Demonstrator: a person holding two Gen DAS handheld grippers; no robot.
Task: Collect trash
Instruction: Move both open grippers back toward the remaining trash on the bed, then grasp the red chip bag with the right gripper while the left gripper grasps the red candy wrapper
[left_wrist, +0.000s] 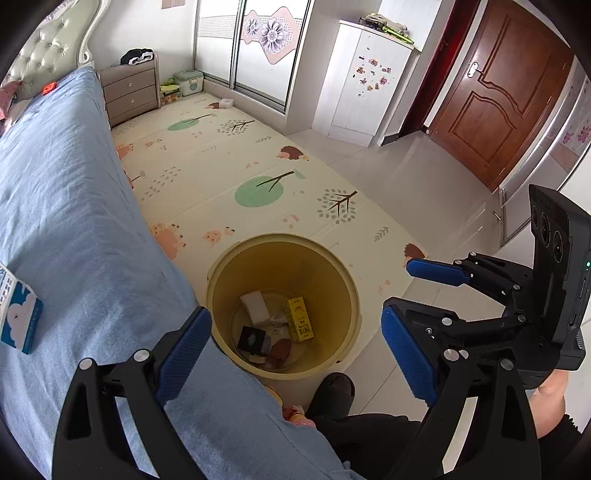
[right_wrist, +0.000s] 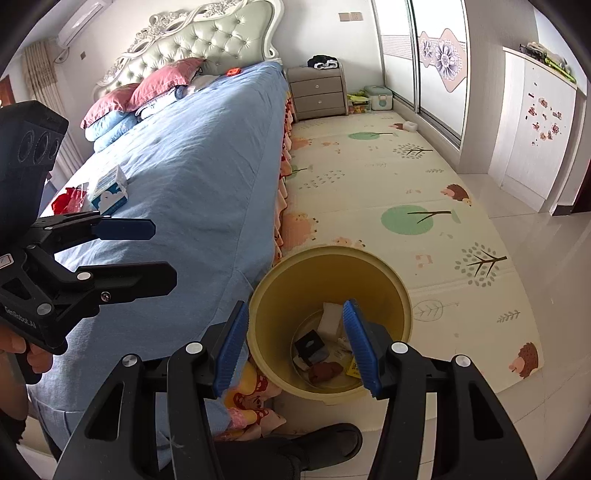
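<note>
round yellow plastic bin (left_wrist: 218, 280), lower centre, mouth up | yellow carton (left_wrist: 300, 319) inside, long axis up-frame, print unreadable | left tongs (left_wrist: 295, 347) spread, empty | right tongs (right_wrist: 291, 350) spread, empty

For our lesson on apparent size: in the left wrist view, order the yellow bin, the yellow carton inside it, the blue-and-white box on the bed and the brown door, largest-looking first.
1. brown door
2. yellow bin
3. blue-and-white box, cut off by the frame edge and near the camera, so unsure
4. yellow carton

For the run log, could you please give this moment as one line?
left gripper: open, empty | right gripper: open, empty | yellow bin: holds trash | blue-white carton: on bed
</note>
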